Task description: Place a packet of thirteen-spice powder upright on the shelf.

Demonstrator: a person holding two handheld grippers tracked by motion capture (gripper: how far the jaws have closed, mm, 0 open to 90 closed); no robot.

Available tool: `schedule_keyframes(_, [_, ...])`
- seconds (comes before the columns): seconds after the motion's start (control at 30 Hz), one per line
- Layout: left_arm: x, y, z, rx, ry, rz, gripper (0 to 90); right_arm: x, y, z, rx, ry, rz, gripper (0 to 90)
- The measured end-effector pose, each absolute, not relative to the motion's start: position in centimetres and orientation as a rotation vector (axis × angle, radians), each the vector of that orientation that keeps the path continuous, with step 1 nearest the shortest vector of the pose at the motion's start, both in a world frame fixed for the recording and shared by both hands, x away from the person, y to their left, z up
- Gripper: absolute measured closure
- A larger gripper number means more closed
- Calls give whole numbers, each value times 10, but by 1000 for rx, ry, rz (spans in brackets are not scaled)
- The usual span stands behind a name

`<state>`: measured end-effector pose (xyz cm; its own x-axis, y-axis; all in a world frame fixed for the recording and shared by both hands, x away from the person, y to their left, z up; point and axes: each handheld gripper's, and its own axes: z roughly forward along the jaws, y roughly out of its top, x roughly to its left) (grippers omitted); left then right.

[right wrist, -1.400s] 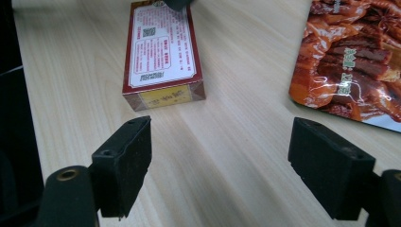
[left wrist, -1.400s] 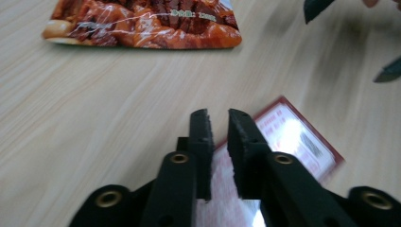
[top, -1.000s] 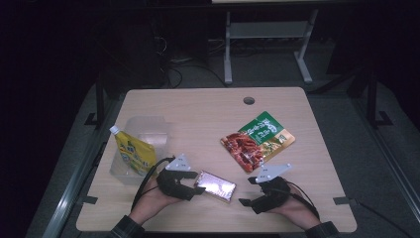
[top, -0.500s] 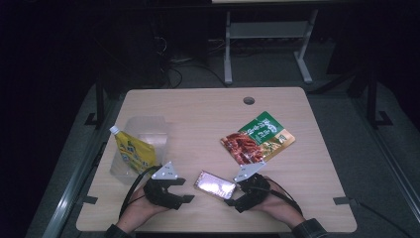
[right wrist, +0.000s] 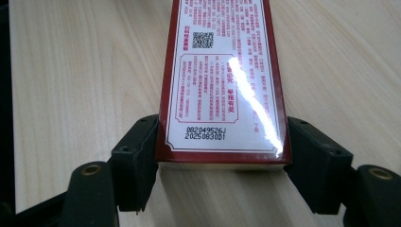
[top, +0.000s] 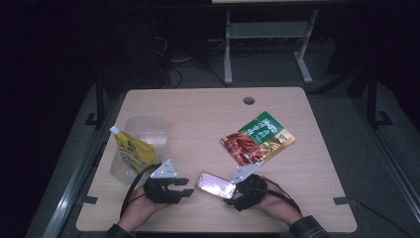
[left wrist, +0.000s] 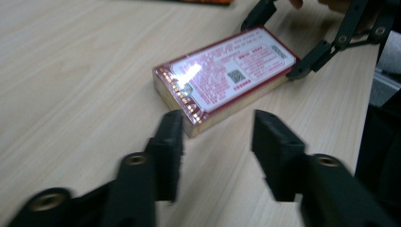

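Note:
A flat red-and-gold box [top: 215, 184] with a white printed label lies near the table's front edge. My right gripper [top: 233, 191] is shut on its right end. In the right gripper view both pads press the long sides of the box [right wrist: 222, 71], on either side of my right gripper [right wrist: 222, 161]. My left gripper [top: 189, 187] stands open just left of the box. In the left gripper view the near corner of the box [left wrist: 227, 80] pokes slightly into the gap of my left gripper [left wrist: 217, 127] without touching the jaws. The right gripper [left wrist: 281, 45] clasps the far end.
A yellow spouted pouch [top: 132, 151] leans against a clear plastic container [top: 143, 131] at the left. A green and red snack bag [top: 257, 139] lies right of centre. A cable hole [top: 248, 100] sits near the far edge of the table [top: 198, 109].
My right gripper has moved left onto the box's end and shut on it. My left gripper has backed a little to the left, off the box.

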<state>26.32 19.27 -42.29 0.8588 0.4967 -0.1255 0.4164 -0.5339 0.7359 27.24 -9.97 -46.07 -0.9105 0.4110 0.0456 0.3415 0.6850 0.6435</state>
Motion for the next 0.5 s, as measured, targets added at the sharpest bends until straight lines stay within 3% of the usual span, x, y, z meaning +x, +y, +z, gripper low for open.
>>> schedule_keyframes(0.1, [268, 187, -419, 2201, 630, 136, 785, 273, -105, -459, 606, 2795, 1042, 318])
schedule_keyframes(0.2, [277, 177, -419, 2212, 597, 132, 880, 273, -110, -457, 591, 2799, 1036, 319])
schedule_keyframes(0.5, [295, 149, -436, 2283, 563, 106, 896, 269, -117, -455, 583, 2830, 1051, 320])
